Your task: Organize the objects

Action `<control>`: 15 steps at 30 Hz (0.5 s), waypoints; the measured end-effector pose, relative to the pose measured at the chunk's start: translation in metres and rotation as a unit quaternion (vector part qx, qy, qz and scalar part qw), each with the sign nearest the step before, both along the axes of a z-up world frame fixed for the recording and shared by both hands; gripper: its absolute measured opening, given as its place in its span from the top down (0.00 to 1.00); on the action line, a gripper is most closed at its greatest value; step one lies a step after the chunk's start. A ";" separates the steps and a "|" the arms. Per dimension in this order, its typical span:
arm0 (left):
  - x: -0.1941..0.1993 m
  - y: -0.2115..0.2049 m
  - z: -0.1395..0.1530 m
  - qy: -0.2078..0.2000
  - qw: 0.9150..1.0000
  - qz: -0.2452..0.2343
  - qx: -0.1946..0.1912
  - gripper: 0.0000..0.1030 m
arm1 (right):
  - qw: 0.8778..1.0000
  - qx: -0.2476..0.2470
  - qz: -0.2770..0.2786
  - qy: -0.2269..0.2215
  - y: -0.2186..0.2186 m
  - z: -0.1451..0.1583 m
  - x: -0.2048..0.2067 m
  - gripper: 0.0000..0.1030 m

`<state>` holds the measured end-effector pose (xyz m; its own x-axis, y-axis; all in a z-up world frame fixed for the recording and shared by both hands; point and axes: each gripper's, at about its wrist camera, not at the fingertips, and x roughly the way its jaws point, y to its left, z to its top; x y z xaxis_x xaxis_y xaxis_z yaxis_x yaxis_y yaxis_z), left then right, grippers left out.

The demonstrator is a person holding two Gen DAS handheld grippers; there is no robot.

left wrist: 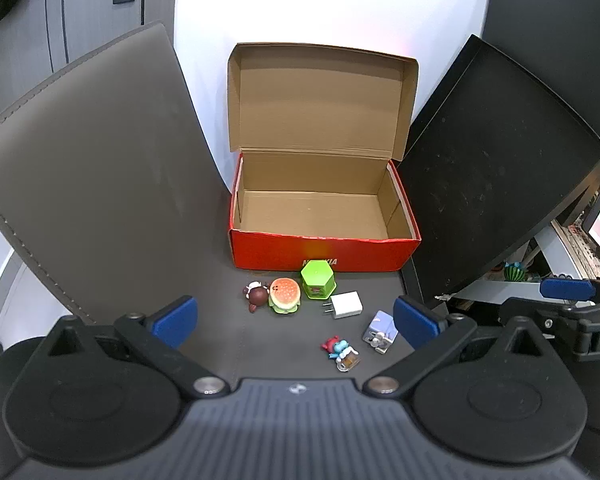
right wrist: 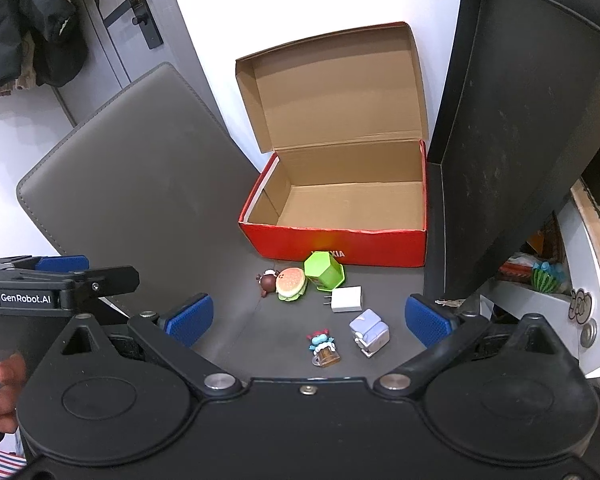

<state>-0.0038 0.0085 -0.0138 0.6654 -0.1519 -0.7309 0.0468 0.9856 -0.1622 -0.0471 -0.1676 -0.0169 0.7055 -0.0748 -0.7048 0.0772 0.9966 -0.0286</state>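
Note:
An open, empty red cardboard box (left wrist: 324, 254) (right wrist: 340, 246) stands on a grey mat, lid up. In front of it lie a brown figurine (left wrist: 256, 295) (right wrist: 267, 281), a burger toy (left wrist: 285, 295) (right wrist: 291, 283), a green hexagonal box (left wrist: 318, 279) (right wrist: 324, 270), a white charger (left wrist: 346, 305) (right wrist: 346, 299), a pale blue cube (left wrist: 380, 330) (right wrist: 369, 332) and a small blue-and-red figurine (left wrist: 341, 352) (right wrist: 323, 347). My left gripper (left wrist: 296, 322) and right gripper (right wrist: 308, 318) are both open and empty, hovering above and short of the toys.
A grey leather mat (left wrist: 100, 180) (right wrist: 140, 184) spreads left. A black board (left wrist: 500, 168) (right wrist: 512, 140) leans at the right. Cluttered shelves with a watermelon toy (right wrist: 548, 278) are at far right. A door (right wrist: 112, 20) is behind.

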 end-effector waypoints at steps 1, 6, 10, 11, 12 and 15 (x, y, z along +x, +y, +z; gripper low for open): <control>0.000 0.000 0.000 0.000 1.000 0.000 -0.001 0.00 | 1.000 0.000 0.002 0.000 0.000 0.000 0.000 0.00; -0.001 -0.001 0.002 -0.001 1.000 -0.004 -0.001 0.00 | 1.000 0.000 0.005 -0.001 0.001 0.002 0.000 0.00; -0.002 -0.002 0.001 -0.001 1.000 -0.005 -0.003 0.00 | 1.000 -0.001 0.009 -0.002 0.001 0.003 -0.001 0.00; -0.002 -0.002 0.001 -0.001 1.000 -0.005 -0.003 0.00 | 1.000 -0.001 0.010 -0.002 0.002 0.003 -0.002 0.00; -0.002 -0.002 0.001 -0.002 1.000 -0.007 -0.004 0.00 | 1.000 -0.002 0.011 -0.003 0.002 0.003 -0.002 0.00; -0.004 -0.003 0.002 -0.003 1.000 -0.010 -0.005 0.00 | 1.000 -0.002 0.012 -0.004 0.001 0.003 -0.002 0.00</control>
<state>-0.0080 0.0053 -0.0123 0.6672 -0.1723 -0.7247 0.0672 0.9828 -0.1718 -0.0491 -0.1661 -0.0137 0.7122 -0.0603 -0.6994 0.0532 0.9981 -0.0319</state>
